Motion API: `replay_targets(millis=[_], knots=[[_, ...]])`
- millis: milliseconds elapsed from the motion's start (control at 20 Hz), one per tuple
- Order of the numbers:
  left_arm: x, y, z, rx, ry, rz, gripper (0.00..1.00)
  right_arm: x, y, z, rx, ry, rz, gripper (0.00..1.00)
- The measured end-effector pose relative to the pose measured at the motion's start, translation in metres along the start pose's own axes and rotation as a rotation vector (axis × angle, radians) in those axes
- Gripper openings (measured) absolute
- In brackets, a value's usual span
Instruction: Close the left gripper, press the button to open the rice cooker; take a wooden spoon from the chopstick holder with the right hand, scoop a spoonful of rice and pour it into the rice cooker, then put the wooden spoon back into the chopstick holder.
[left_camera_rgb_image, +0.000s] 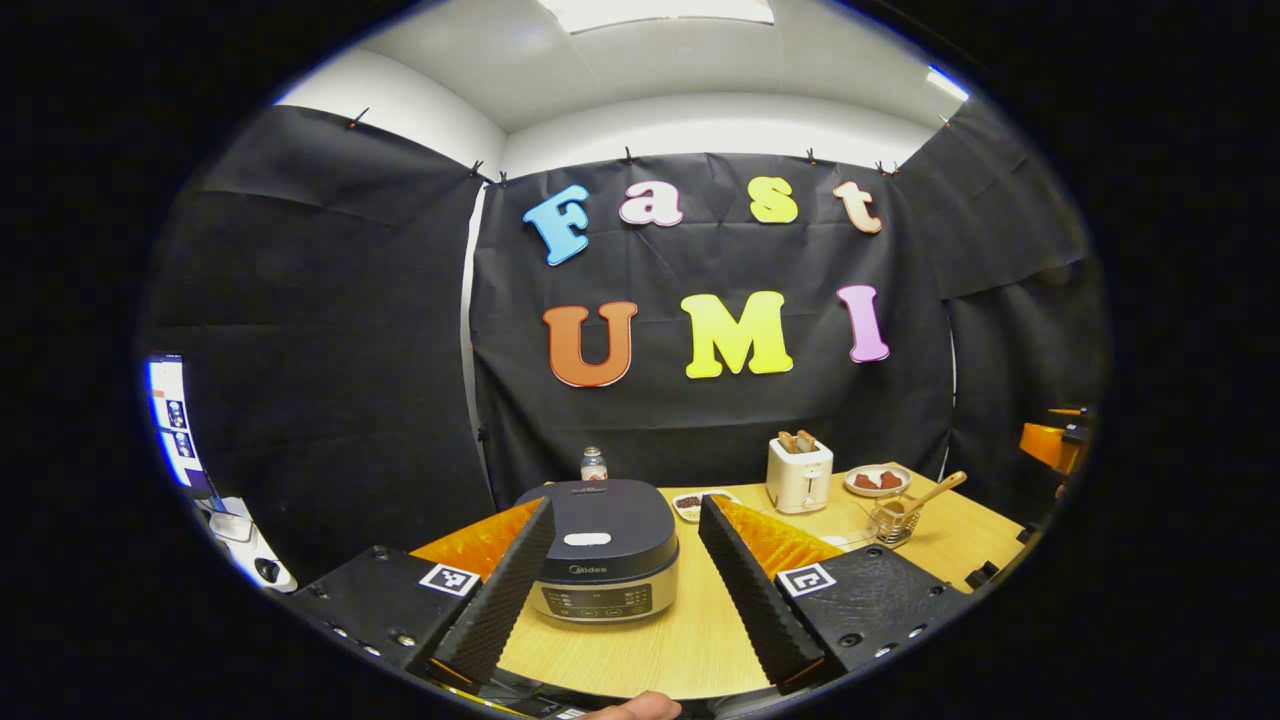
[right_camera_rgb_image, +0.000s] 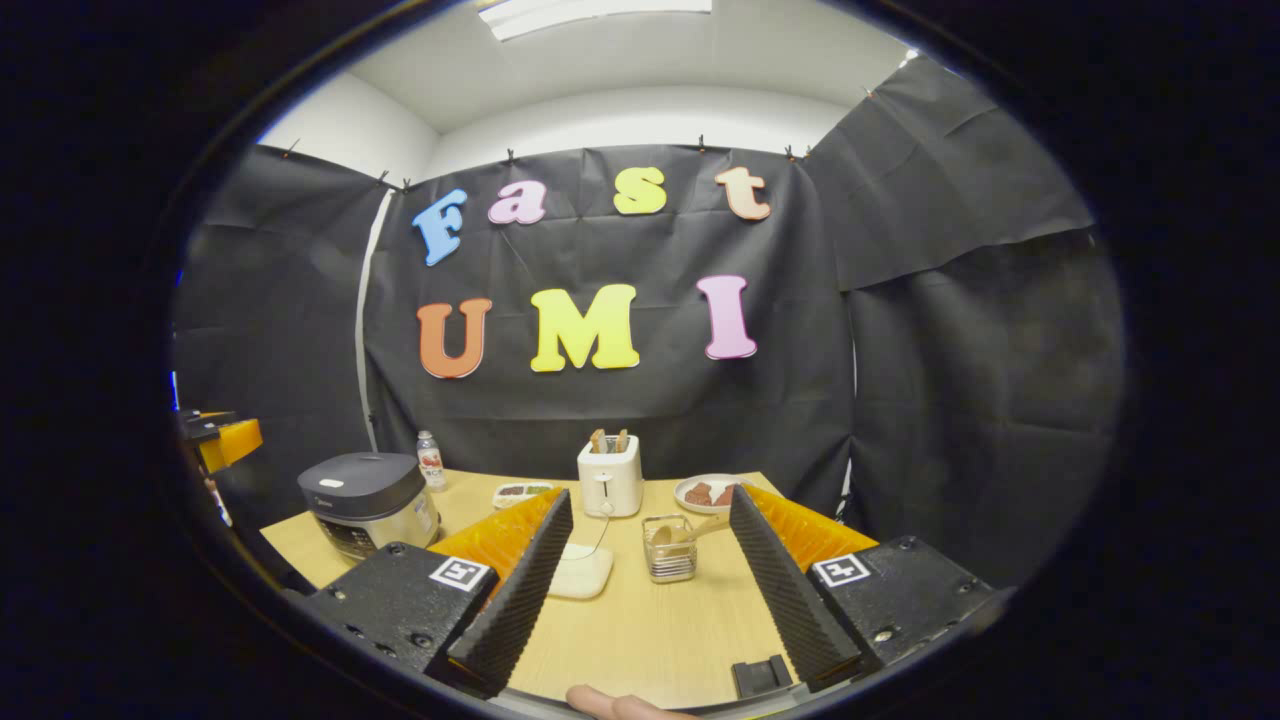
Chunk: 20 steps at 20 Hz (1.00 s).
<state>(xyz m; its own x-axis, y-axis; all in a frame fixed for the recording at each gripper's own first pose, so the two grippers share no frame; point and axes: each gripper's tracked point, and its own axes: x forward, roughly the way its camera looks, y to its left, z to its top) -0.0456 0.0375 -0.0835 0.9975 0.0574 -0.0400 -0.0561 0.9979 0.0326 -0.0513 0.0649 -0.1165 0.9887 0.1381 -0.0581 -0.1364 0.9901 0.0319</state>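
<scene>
Start state, nothing touched yet. The left hand-held gripper (left_camera_rgb_image: 625, 570) hangs released, jaws spread wide and framing the dark-lidded, steel-sided rice cooker (left_camera_rgb_image: 603, 548) dead ahead — lined up that way because its first job is the pale oval lid button (left_camera_rgb_image: 587, 539) on top; judging from the task, the jaws must clench first so the closed tips make one blunt pusher. The lid is still down. The right hand-held gripper (right_camera_rgb_image: 650, 580) is also released and holds nothing, aimed at the small wire-mesh chopstick holder (right_camera_rgb_image: 668, 550) standing near the middle of the light wood worktop (right_camera_rgb_image: 640, 640), well short of it. The wooden spoon (right_camera_rgb_image: 690, 530) sits in that holder, bowl down, handle leaning out over the rim toward the right — a free stub the jaws can close on without fouling the mesh. A shallow white dish (right_camera_rgb_image: 580, 572) lies just beside the holder on the cooker side; probably the rice supply, contents cannot be made out. Behind, well clear of both paths: a white toaster with two slices in it (right_camera_rgb_image: 610, 475), a round plate of brown pieces (right_camera_rgb_image: 705, 492), a small tray (right_camera_rgb_image: 520, 491), a little bottle (right_camera_rgb_image: 429, 459). Cooker sits far left, holder centre — each hand gets its own lane, no crossing needed.
</scene>
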Motion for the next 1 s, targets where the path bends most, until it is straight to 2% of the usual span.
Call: replay_targets(millis=[50,100,300,500,550,600,750,800,850,900,950,1000], knots=[[-0.006,-0.005,-0.001,-0.002,-0.002,-0.016,0.93,-0.001,0.001,0.0,-0.003,-0.002,0.002,0.95],[-0.011,-0.01,-0.005,0.001,0.002,-0.03,0.93,-0.002,0.001,0.001,-0.004,-0.004,0.003,1.0],[-0.029,-0.018,-0.01,0.021,-0.008,-0.035,0.93,-0.009,0.003,0.007,-0.017,-0.019,0.006,1.0],[-0.032,-0.036,-0.016,0.015,0.001,-0.081,0.93,-0.015,0.006,0.011,-0.037,-0.032,0.013,1.0],[-0.031,-0.038,-0.018,0.024,0.007,-0.083,0.93,-0.016,0.006,0.012,-0.039,-0.033,0.011,1.0],[-0.031,-0.042,-0.016,0.031,0.015,-0.082,0.93,-0.016,0.005,0.012,-0.041,-0.034,0.011,0.95],[-0.029,-0.052,-0.02,0.04,0.022,-0.092,0.93,-0.015,0.001,0.01,-0.046,-0.028,-0.003,0.95],[-0.028,-0.053,-0.02,0.037,0.025,-0.092,0.93,-0.016,-0.001,0.01,-0.044,-0.026,-0.004,1.0],[-0.027,-0.054,-0.02,0.034,0.03,-0.091,0.93,-0.017,-0.001,0.01,-0.043,-0.025,-0.004,0.95],[-0.029,-0.054,-0.019,0.03,0.029,-0.084,0.93,-0.018,-0.002,0.01,-0.042,-0.024,-0.004,1.0],[-0.029,-0.054,-0.018,0.029,0.026,-0.082,0.93,-0.02,-0.004,0.011,-0.042,-0.026,-0.005,0.95],[-0.03,-0.057,-0.018,0.028,0.027,-0.084,0.93,-0.02,-0.006,0.011,-0.041,-0.029,-0.006,1.0]])
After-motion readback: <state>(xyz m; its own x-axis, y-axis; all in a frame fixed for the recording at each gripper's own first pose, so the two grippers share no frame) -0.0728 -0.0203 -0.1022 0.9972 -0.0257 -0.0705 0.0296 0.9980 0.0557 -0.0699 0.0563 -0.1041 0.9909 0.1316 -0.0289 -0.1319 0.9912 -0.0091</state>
